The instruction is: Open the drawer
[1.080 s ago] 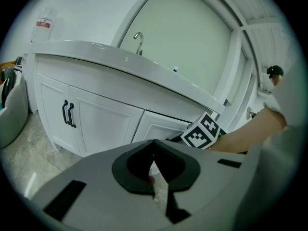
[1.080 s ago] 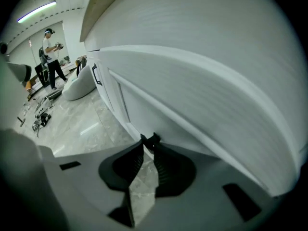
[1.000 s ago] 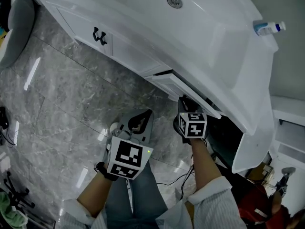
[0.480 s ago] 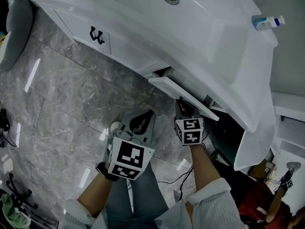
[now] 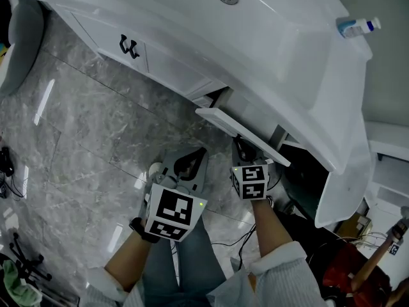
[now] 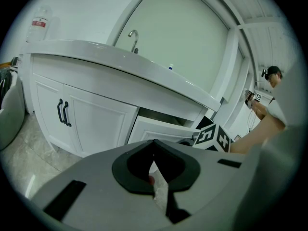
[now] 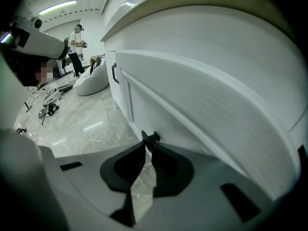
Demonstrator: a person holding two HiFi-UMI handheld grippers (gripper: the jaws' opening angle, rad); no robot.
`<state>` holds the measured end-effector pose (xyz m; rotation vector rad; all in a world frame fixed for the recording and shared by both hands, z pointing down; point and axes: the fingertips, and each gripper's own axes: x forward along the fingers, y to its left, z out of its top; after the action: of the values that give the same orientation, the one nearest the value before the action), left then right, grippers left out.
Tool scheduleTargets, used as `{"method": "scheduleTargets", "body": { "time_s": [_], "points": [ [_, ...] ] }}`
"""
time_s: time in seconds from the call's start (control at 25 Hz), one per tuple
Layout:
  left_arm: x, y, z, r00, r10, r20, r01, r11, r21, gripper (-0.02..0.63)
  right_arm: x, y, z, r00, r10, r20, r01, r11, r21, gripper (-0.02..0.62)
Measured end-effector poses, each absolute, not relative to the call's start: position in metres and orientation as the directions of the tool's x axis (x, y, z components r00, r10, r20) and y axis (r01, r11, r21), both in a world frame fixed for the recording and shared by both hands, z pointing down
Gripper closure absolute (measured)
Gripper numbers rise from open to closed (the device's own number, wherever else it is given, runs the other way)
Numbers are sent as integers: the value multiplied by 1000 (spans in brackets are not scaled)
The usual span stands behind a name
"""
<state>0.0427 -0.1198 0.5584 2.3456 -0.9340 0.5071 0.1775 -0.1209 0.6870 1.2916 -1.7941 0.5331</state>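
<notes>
Head view: the partly open drawer (image 5: pixel 238 132) is found just ahead of the right gripper (image 5: pixel 246 148), whose jaws, closed further just now, are clamped on its dark handle (image 7: pixel 150 138) for pulling, while the left gripper (image 5: pixel 190 159) is held closed, empty, beside it.

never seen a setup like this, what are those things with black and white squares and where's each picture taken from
A person stands at a white vanity and holds a hand-worked two-jaw gripper in each hand; the marker cubes are part of those grippers. The top-down picture comes from a camera on the person's head; the other two come from cameras riding on each gripper, looking along its jaws. The right gripper has just been closing its jaws and pinches a small dark piece, apparently the handle of the drawer, which stands partly open. The left gripper holds nothing, jaws together above the grey floor. A bottle sits on the vanity top.
</notes>
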Motion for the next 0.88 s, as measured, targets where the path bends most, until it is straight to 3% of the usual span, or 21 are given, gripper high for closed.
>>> {"method": "scheduleTargets", "body": {
  "time_s": [0.88],
  "points": [
    [46, -111, 557, 688, -498, 528, -710, -614, 345, 592, 153, -84, 687, -118, -593, 796, -900, 403, 167, 562]
  ]
}}
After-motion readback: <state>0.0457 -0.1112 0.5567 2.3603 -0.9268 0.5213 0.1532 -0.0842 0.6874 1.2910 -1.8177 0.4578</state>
